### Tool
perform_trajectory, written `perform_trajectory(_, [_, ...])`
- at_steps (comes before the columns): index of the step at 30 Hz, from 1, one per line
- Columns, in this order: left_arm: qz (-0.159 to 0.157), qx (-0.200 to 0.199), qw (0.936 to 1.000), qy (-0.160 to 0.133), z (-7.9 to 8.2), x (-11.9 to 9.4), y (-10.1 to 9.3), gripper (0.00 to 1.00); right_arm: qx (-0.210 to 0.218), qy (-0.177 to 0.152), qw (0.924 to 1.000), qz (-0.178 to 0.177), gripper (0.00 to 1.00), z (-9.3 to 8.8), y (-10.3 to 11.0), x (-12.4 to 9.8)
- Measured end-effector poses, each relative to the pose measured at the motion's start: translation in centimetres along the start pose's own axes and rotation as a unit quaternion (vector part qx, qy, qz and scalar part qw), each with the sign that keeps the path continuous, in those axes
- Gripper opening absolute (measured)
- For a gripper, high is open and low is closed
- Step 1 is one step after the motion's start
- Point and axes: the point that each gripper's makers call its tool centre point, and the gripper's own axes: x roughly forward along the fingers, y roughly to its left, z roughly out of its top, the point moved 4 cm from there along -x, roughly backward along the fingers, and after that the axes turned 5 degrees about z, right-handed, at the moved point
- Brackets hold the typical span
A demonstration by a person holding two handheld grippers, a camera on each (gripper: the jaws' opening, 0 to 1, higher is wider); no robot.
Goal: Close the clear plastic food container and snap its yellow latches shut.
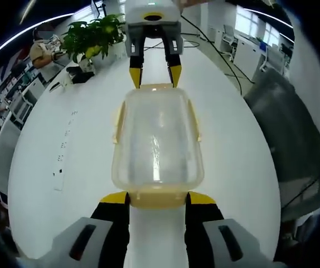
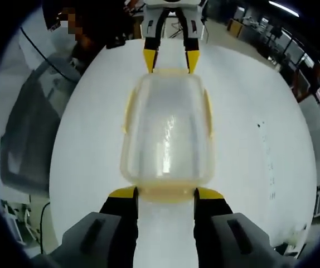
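- Container [image 1: 158,144] of clear plastic lies lid-down-flat on a white table [image 1: 65,167], squarely between two opposed grippers, its long axis running straight along the line that joins them.
- Left gripper [image 1: 157,199], seen from its own camera, has its yellow-tipped jaws spread to either side of the near short end, where a yellow end latch [image 1: 158,197] sits in the gap between them; the jaws are parted and grasp nothing.
- Right gripper [image 2: 166,195] mirrors that stance at the opposite short end, jaws likewise spread around the near yellow latch [image 2: 166,194] and holding nothing; in the left gripper view it appears beyond the far end, tips just at the rim.
- Yellow side latches [image 2: 129,109] run along both long sides; whether any is already snapped down cannot be told from these views.
- Lid appears to be seated on the container, so the remaining work looks to be the latches.
- Each gripper is nearest the end latch directly ahead of it, so the coming move likely calls for a short push forward and down along the container's long axis, both ends pressed against each other to keep it from sliding.
- Potted plant [image 1: 93,34] stands well apart at the far edge of the table.
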Motion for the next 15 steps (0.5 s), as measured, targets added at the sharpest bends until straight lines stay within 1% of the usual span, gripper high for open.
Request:
perform_trajectory(1, [0.000, 0.002, 1.0000, -0.002, 0.3, 0.3, 0.1, 0.32, 0.002, 0.001, 1.0000, -0.001, 0.35, -0.5, -0.2, 0.0])
perform_trajectory(4, [0.000, 0.005, 1.0000, -0.008, 0.9, 1.0, 0.2, 0.32, 0.005, 0.006, 1.0000, -0.002, 0.35, -1.4, -0.2, -0.3])
perform_trajectory(9, [0.001, 0.010, 0.9999, -0.013, 1.7, 2.3, 0.5, 0.32, 0.011, 0.012, 0.9998, -0.006, 0.35, -2.6, -0.6, -0.6])
perform_trajectory(13, [-0.005, 0.009, 0.9999, -0.013, 1.8, 3.1, 0.6, 0.32, 0.014, 0.018, 0.9997, -0.003, 0.35, -3.2, -0.7, -0.3])
perform_trajectory(15, [-0.008, 0.009, 0.9999, -0.008, 1.5, 3.6, 0.7, 0.32, 0.014, 0.021, 0.9997, 0.001, 0.35, -3.3, -0.8, 0.1])
